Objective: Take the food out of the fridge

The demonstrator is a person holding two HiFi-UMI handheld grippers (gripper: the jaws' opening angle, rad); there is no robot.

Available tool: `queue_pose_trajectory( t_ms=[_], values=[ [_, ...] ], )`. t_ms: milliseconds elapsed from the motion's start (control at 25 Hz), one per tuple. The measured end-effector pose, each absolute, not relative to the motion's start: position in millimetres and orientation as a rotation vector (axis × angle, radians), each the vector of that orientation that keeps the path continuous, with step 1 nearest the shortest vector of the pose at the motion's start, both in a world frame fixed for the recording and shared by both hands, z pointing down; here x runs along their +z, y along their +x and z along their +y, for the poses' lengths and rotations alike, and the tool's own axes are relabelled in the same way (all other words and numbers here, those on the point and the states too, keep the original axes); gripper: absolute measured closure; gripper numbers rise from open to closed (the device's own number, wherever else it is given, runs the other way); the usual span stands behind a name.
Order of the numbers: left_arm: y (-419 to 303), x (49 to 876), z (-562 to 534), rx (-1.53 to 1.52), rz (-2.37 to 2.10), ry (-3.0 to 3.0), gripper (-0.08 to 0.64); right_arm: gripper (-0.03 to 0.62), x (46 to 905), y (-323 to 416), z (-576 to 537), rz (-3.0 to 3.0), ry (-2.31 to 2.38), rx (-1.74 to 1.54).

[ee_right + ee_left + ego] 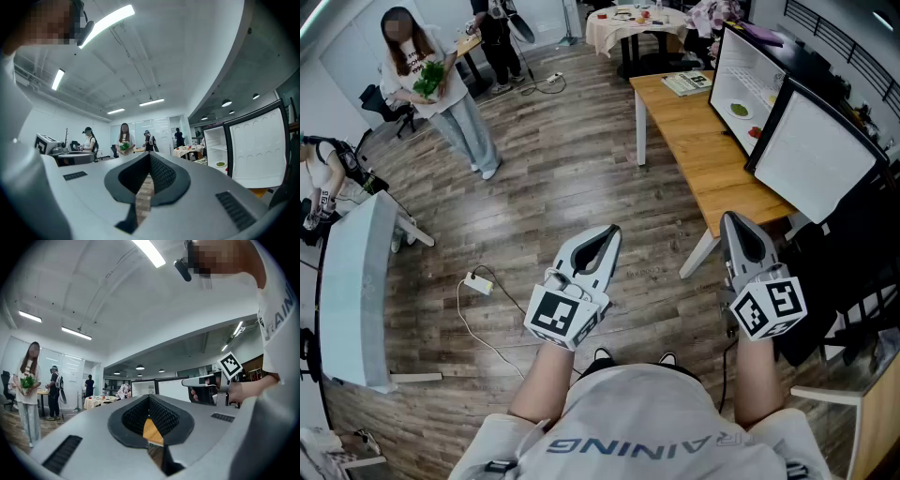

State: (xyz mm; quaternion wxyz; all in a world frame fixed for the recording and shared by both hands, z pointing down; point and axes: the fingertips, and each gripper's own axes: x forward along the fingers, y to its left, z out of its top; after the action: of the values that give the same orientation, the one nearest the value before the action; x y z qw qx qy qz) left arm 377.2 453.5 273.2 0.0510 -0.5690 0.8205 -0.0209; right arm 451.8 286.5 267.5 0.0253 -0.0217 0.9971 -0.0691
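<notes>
Left gripper [609, 232] first: we're holding it level over the wood floor [581, 178], jaws pressed together at the tips and nothing between them. It sits well to the left of the fridge [733, 70] and apart from it. Far off on that same side of the fridge, a person [431, 80] stands holding a bunch of greens [429, 79] against the chest.

Moving right, our right gripper [733, 219] is level too, jaws closed tight on nothing. It hangs just off the near corner of the wooden table [703, 159] that carries the fridge, closer to the fridge than the left one is, but touching neither the fridge nor its door [820, 155].

And there's the fridge itself, standing open, its door swung out toward us with the white inner panel showing. Inside, on a white shelf, we can see the green food [740, 110] on a plate, and a small red piece [756, 132] lower down by the door's edge. From the right gripper view the green food [220, 164] shows low in the open compartment, just left of the door. Both items are in the fridge, with neither gripper near them.
</notes>
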Motion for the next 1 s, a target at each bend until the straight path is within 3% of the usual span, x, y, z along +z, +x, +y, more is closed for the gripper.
queue_pose_trajectory(
  t_ms=[1000],
  values=[
    [380.8,272.0,457.1,-0.049,2.5,-1.741,0.551,0.572,265.8,452.6,293.1,3.054,-0.038,-0.246]
  ],
)
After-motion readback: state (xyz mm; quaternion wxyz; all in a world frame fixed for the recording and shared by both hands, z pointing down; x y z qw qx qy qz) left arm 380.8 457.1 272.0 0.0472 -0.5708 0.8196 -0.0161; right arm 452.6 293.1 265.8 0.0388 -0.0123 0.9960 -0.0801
